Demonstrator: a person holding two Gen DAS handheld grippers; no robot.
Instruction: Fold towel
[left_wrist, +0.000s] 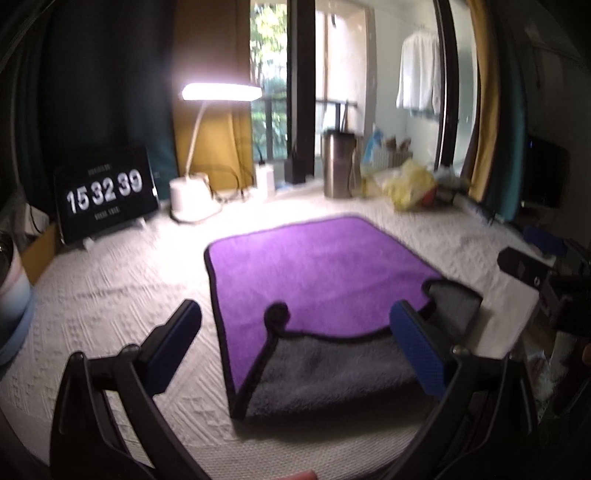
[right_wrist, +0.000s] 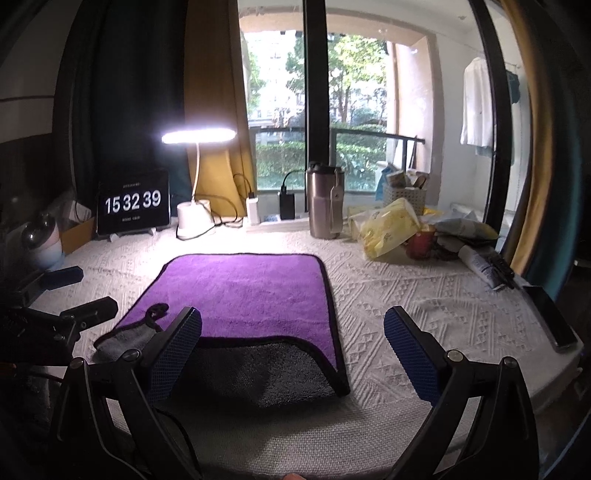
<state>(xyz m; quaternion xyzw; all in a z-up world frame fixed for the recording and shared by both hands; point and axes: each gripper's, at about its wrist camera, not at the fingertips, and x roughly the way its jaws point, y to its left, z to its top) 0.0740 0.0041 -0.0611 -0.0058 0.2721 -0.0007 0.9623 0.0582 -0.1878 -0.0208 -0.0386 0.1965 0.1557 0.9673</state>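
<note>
A purple towel (left_wrist: 310, 266) with black trim and a grey underside lies flat on the white textured tablecloth (left_wrist: 110, 295). Its near edge is turned over, so the grey side (left_wrist: 332, 373) faces up. My left gripper (left_wrist: 299, 343) is open and empty, just above that near edge toward the towel's left corner. In the right wrist view the towel (right_wrist: 243, 295) lies ahead and to the left, with the grey flap (right_wrist: 258, 373) nearest. My right gripper (right_wrist: 291, 350) is open and empty over the towel's near right corner. The left gripper also shows at the left edge of that view (right_wrist: 74, 317).
At the back stand a clock tablet (right_wrist: 133, 206), a lit desk lamp (right_wrist: 195, 221), a steel tumbler (right_wrist: 325, 199), yellow snack bags (right_wrist: 388, 225) and a tube (right_wrist: 480, 266). A phone (right_wrist: 554, 317) lies at the right table edge. A pale cup (left_wrist: 11, 273) stands far left.
</note>
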